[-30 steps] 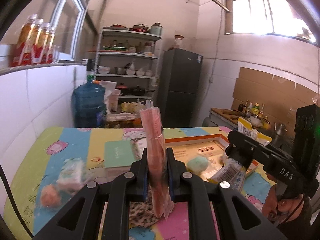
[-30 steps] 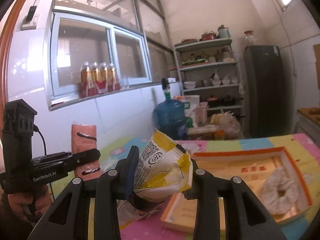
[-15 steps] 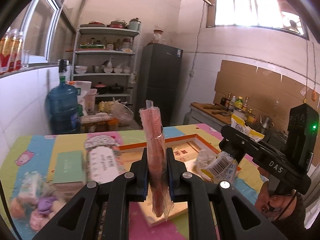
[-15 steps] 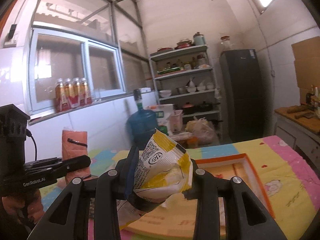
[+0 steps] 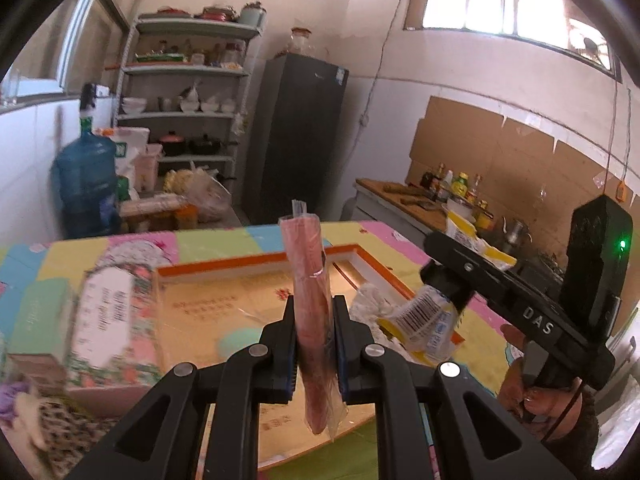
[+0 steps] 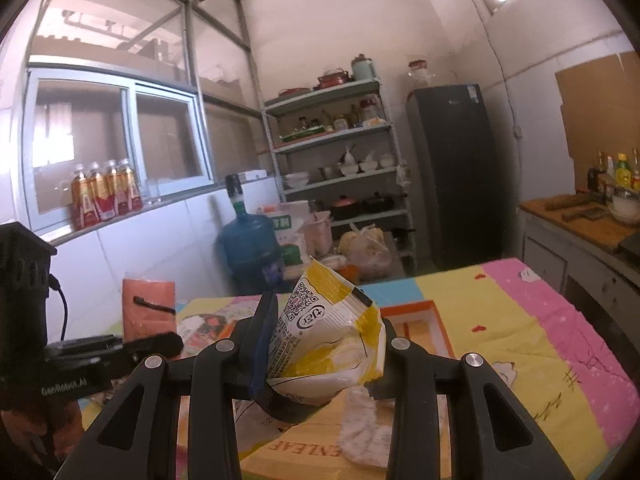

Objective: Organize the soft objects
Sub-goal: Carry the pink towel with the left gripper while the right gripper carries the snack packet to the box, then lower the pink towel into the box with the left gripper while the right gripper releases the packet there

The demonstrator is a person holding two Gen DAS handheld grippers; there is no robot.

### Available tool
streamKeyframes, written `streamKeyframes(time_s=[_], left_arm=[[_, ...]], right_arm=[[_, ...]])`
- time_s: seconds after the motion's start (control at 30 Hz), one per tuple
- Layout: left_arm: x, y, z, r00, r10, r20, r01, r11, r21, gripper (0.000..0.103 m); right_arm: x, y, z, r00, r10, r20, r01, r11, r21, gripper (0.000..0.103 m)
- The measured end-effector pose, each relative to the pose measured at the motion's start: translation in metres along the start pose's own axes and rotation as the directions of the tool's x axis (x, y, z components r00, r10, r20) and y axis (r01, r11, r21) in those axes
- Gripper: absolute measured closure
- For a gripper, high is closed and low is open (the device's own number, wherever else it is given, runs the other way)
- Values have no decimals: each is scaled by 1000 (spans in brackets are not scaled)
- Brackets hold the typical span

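Note:
My left gripper [image 5: 314, 344] is shut on a flat pink packet in clear wrap [image 5: 310, 280], held upright above the orange-rimmed tray [image 5: 248, 260]. The pink packet [image 6: 149, 306] also shows in the right wrist view at the left. My right gripper [image 6: 320, 344] is shut on a yellow and white snack bag [image 6: 328, 340], held above the tray's right side [image 6: 430, 320]; the snack bag also shows in the left wrist view [image 5: 424, 320]. A white fluffy item [image 5: 370, 300] and a pale green soft ball [image 5: 240, 344] lie in the tray.
A floral box [image 5: 108, 312] and a green packet [image 5: 36, 316] lie left of the tray on the colourful mat [image 6: 540, 340]. A leopard-print cloth [image 5: 60, 432] lies at the near left. A blue water jug [image 5: 86, 184], shelves and a dark fridge [image 5: 296, 136] stand behind.
Both grippers have swung to the right over the tray, each with its packet still held. The tray and its white fluffy item now sit closer beneath them.

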State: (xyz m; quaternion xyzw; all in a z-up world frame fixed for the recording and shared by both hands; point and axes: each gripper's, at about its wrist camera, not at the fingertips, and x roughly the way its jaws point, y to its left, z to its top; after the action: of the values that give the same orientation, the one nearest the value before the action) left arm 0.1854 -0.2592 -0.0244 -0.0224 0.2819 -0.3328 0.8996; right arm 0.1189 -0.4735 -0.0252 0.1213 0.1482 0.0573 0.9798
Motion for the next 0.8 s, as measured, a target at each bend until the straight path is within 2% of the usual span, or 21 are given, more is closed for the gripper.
streamKeyframes(time_s=[0.23, 0.53, 0.8], left_arm=[[32, -11, -8, 998, -26, -61, 26, 1000, 0, 88], [66, -16, -20, 990, -37, -139, 35, 999, -20, 88], [82, -12, -27, 984, -19, -178, 11, 999, -44, 87]], right_arm=[[18, -20, -7, 998, -36, -57, 37, 999, 16, 66], [44, -40, -22, 983, -71, -168, 78, 996, 35, 65], [54, -43, -25, 978, -72, -196, 81, 996, 40, 63]])
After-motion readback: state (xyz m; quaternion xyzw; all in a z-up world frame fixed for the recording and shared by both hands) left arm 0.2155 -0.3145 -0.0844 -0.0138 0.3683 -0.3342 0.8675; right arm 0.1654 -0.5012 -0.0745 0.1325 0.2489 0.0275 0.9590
